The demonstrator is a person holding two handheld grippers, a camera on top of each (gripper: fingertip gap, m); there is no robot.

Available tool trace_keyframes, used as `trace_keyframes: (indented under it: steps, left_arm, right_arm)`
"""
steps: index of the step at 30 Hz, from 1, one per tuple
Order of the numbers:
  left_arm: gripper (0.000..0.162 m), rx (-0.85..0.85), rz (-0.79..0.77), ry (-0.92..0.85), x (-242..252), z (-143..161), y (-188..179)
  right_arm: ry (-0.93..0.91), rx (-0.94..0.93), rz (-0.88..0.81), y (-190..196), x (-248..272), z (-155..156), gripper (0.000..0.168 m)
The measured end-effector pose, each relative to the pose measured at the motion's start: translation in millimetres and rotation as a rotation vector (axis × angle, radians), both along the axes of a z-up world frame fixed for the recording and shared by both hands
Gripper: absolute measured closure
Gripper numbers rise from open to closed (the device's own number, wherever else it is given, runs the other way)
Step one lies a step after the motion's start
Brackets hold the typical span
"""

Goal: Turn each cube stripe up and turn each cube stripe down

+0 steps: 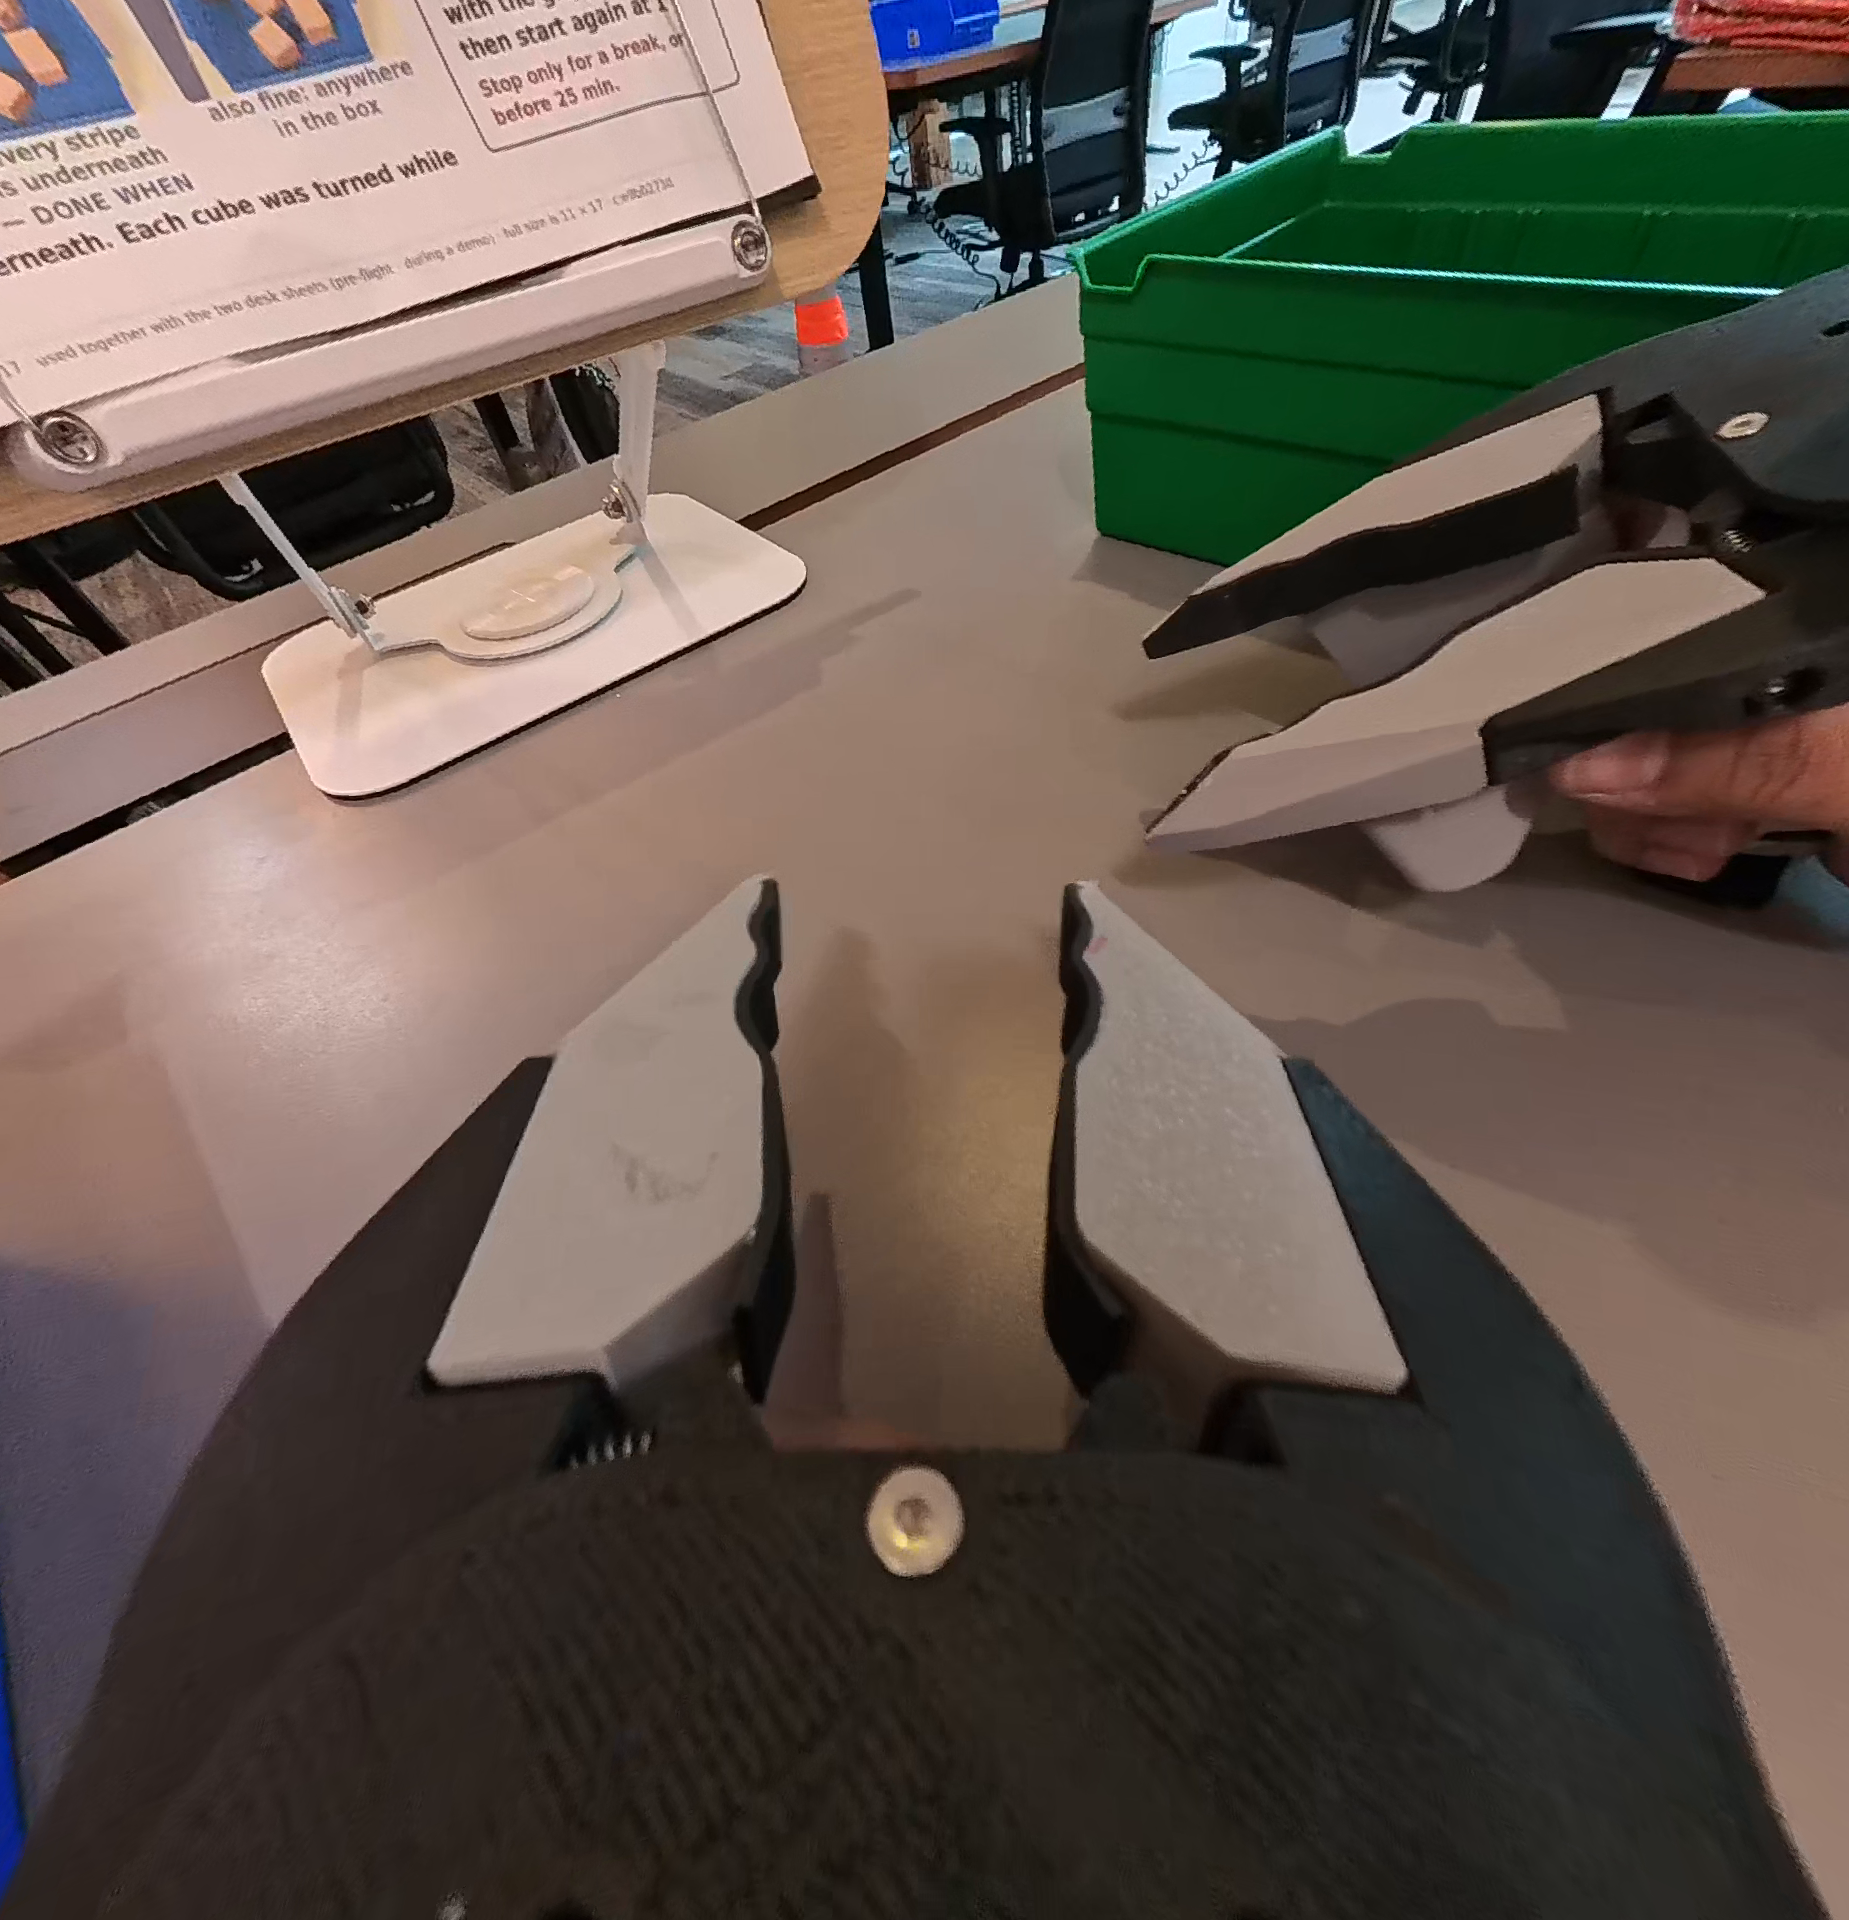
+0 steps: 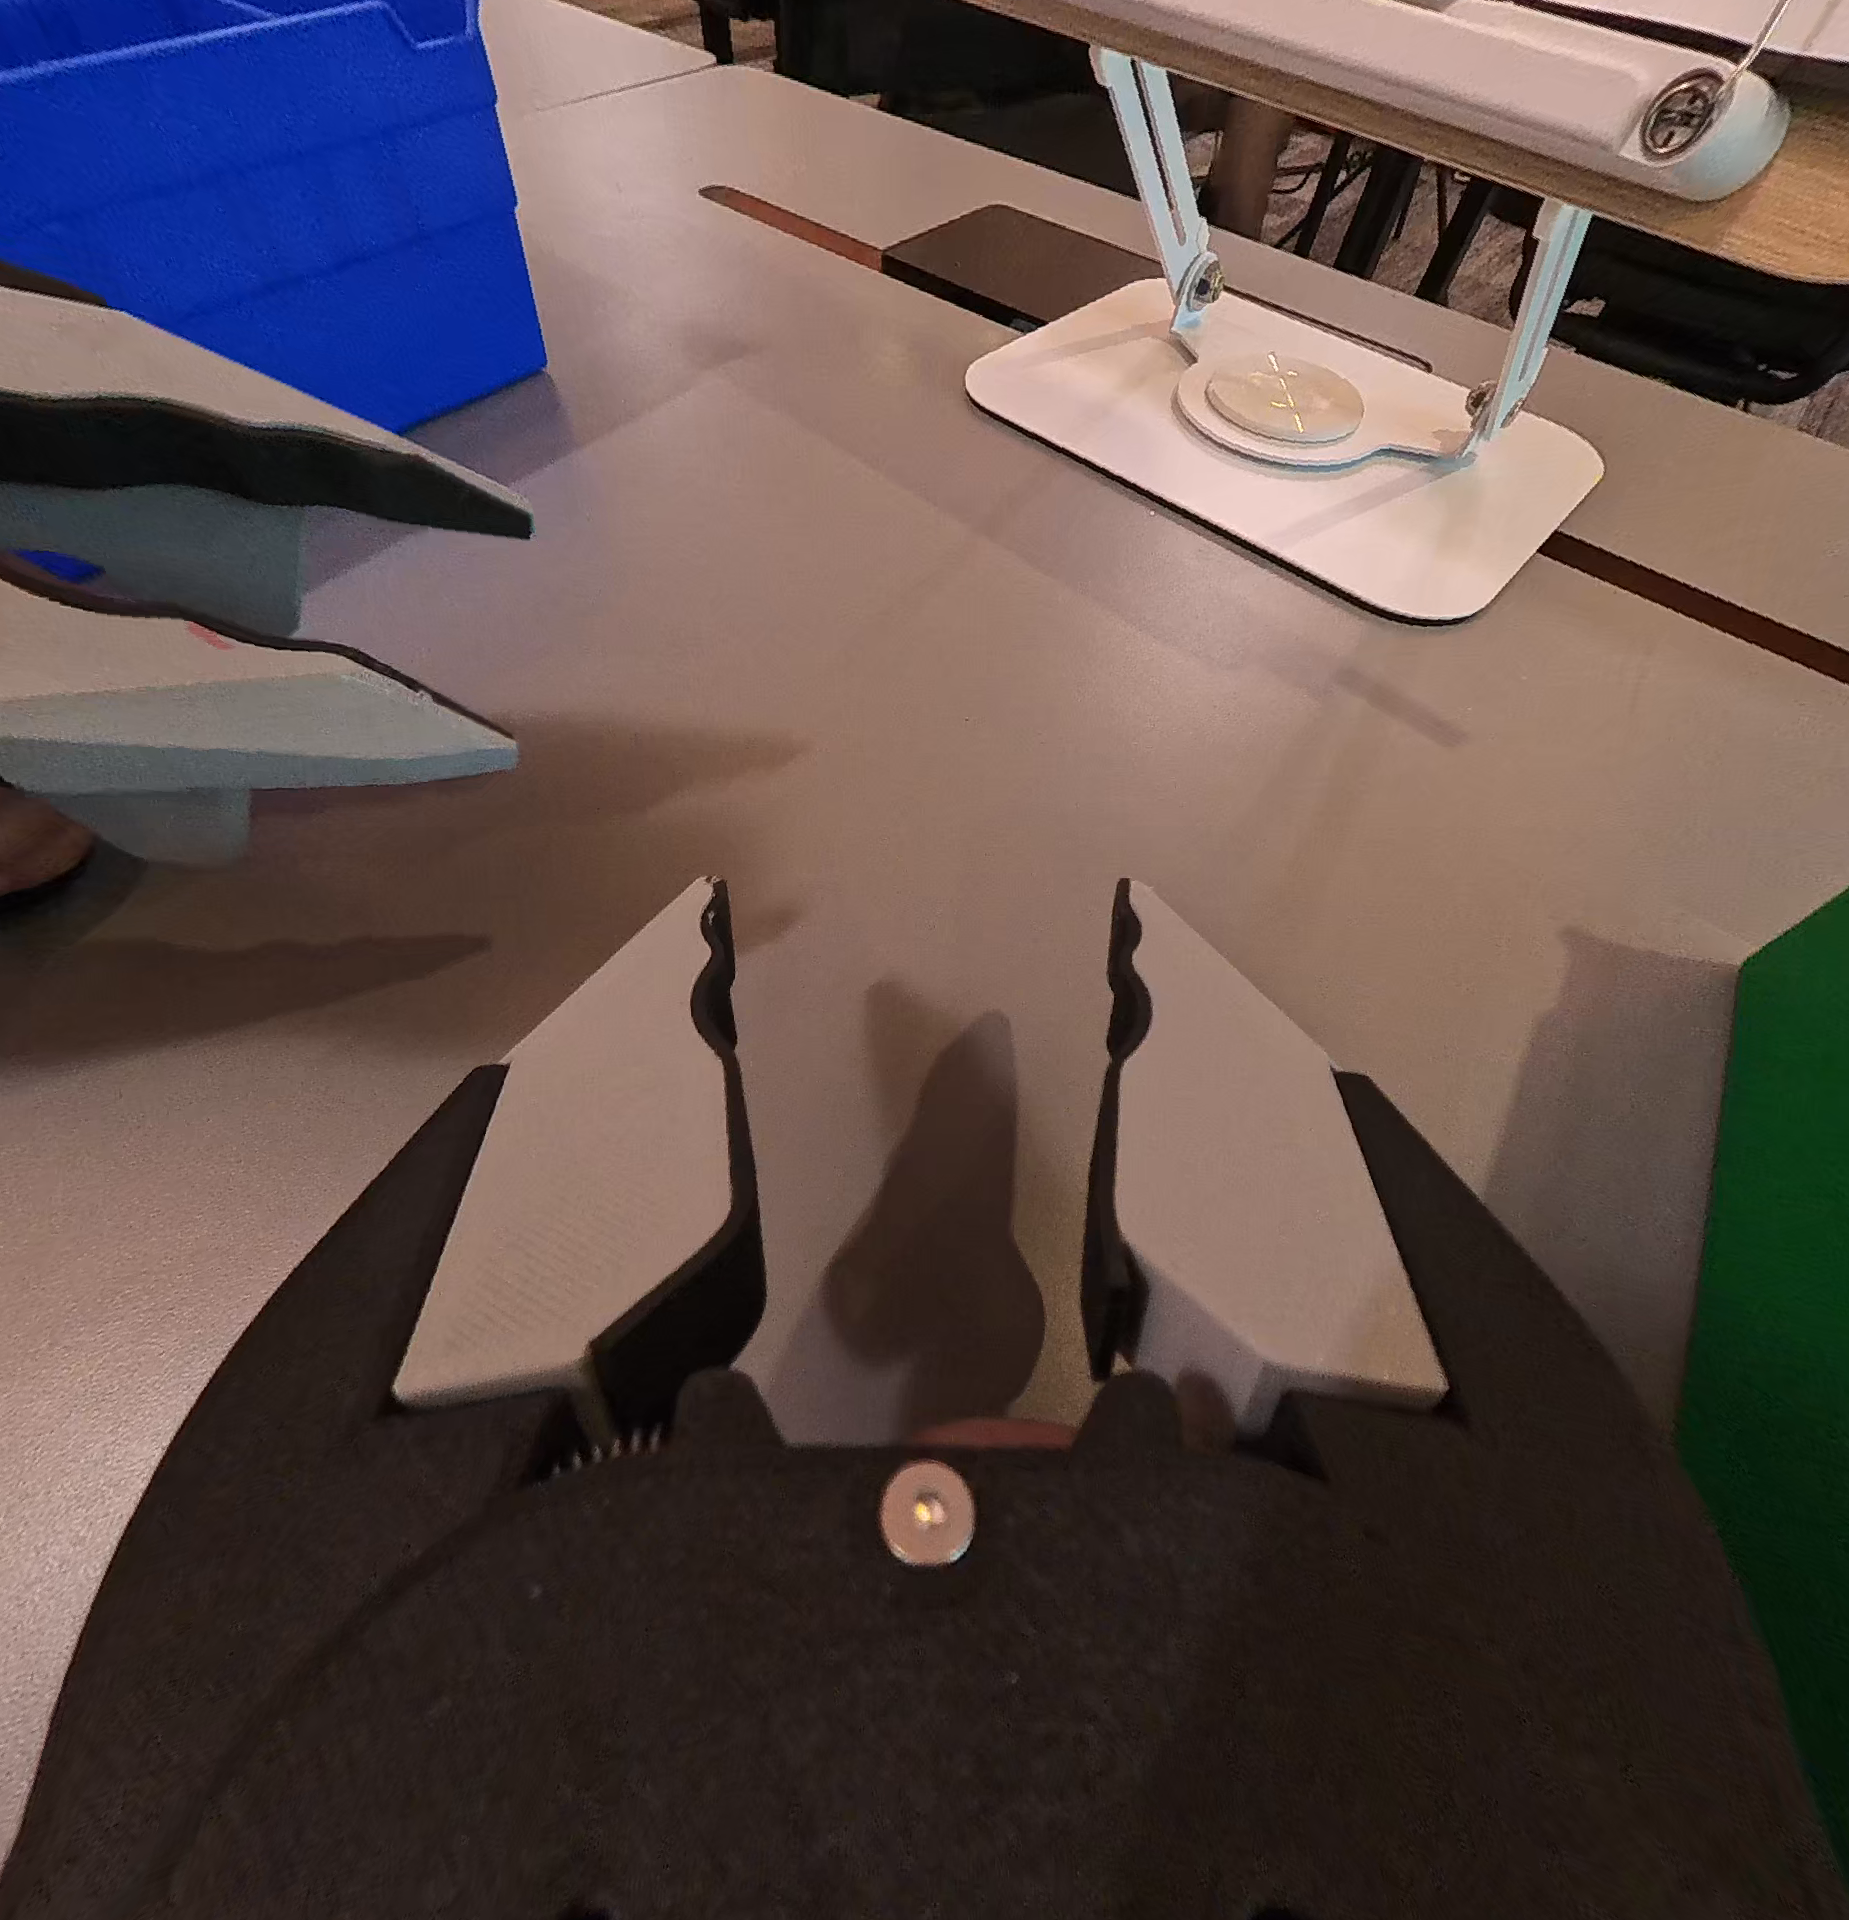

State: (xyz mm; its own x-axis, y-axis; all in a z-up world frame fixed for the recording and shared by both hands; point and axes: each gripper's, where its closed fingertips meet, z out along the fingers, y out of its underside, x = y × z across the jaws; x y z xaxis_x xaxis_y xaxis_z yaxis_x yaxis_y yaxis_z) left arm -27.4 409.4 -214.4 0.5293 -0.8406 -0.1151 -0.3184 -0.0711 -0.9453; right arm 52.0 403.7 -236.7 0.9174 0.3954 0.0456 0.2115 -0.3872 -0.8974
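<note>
No cube shows in either view. My left gripper (image 1: 920, 894) is open and empty, low over the grey table (image 1: 899, 727). It also shows at the left of the right wrist view (image 2: 520, 634), jaws apart. My right gripper (image 2: 920, 888) is open and empty, low over the table (image 2: 899, 623). It also shows at the right of the left wrist view (image 1: 1148, 738), held by a hand (image 1: 1730, 800), jaws apart. The two grippers point toward each other across bare table.
A green bin (image 1: 1419, 343) stands at the back right; its wall (image 2: 1803, 1351) is close beside my right gripper. A blue bin (image 2: 255, 197) stands at the back left. A white stand (image 1: 535, 644) holding an instruction sheet (image 1: 380, 156) sits at the table's far edge.
</note>
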Motion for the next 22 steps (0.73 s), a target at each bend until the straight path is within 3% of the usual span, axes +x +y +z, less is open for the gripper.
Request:
trace_keyframes:
  steps: [22]
  left_arm:
    - [0.11, -0.02, 0.026, 0.034, -1.9, -6.0, 5.6]
  right_arm:
    - [-0.005, 0.015, 0.01, -2.2, -4.3, 2.4, 0.096]
